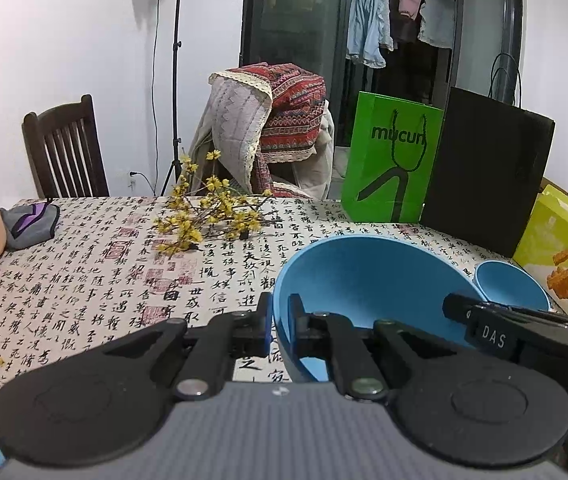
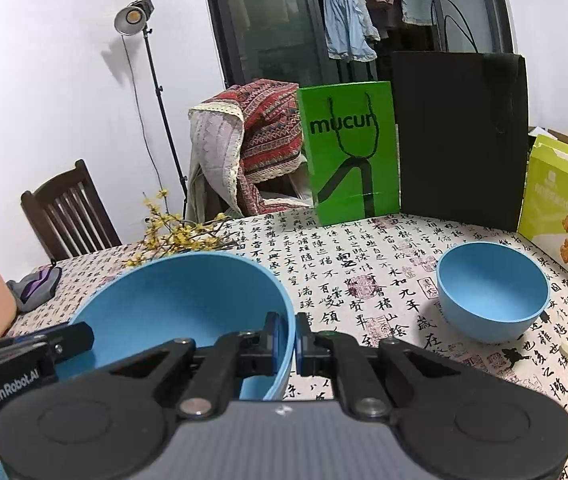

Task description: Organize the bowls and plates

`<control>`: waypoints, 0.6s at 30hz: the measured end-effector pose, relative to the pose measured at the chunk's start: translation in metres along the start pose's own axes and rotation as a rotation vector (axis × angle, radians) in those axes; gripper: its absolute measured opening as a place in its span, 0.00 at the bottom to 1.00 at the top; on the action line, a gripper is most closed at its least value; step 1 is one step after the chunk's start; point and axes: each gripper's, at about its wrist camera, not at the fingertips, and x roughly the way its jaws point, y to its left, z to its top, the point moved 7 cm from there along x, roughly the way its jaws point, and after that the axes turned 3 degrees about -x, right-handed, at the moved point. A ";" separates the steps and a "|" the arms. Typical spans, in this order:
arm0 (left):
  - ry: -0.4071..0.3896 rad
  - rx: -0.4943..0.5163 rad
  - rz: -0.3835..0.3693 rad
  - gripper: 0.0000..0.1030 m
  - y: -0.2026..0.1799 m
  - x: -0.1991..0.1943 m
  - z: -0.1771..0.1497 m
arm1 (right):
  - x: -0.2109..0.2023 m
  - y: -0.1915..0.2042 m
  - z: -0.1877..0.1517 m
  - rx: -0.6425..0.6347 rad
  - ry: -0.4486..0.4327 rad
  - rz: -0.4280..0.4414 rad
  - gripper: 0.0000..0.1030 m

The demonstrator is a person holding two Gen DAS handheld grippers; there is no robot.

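Together, left hand-held gripper [image 1: 280,330] and right hand-held gripper [image 2: 296,342] clench opposite rims of the large blue bowl [image 2: 188,300]; small blue bowl [image 2: 492,292] sits beyond the right one.

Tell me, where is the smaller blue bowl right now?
The small blue bowl sits on the tablecloth at the right in the right wrist view, in front of the black bag, apart from the big blue bowl.

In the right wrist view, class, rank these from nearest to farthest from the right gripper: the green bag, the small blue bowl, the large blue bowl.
1. Large blue bowl: its rim is clamped in the right gripper.
2. Small blue bowl: on the table, off to the right.
3. Green bag: standing at the table's far edge.
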 end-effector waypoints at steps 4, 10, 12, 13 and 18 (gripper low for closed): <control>-0.003 -0.009 0.010 0.08 0.007 -0.007 -0.005 | -0.007 0.008 -0.005 -0.009 -0.009 0.014 0.08; -0.013 -0.026 0.028 0.08 0.020 -0.019 -0.012 | -0.014 0.019 -0.012 -0.022 -0.014 0.035 0.08; -0.013 -0.033 0.033 0.08 0.024 -0.023 -0.014 | -0.016 0.023 -0.014 -0.024 -0.013 0.042 0.08; -0.014 -0.036 0.035 0.08 0.026 -0.025 -0.014 | -0.017 0.026 -0.015 -0.025 -0.012 0.047 0.08; -0.023 -0.051 0.051 0.08 0.037 -0.035 -0.019 | -0.024 0.037 -0.020 -0.039 -0.016 0.069 0.08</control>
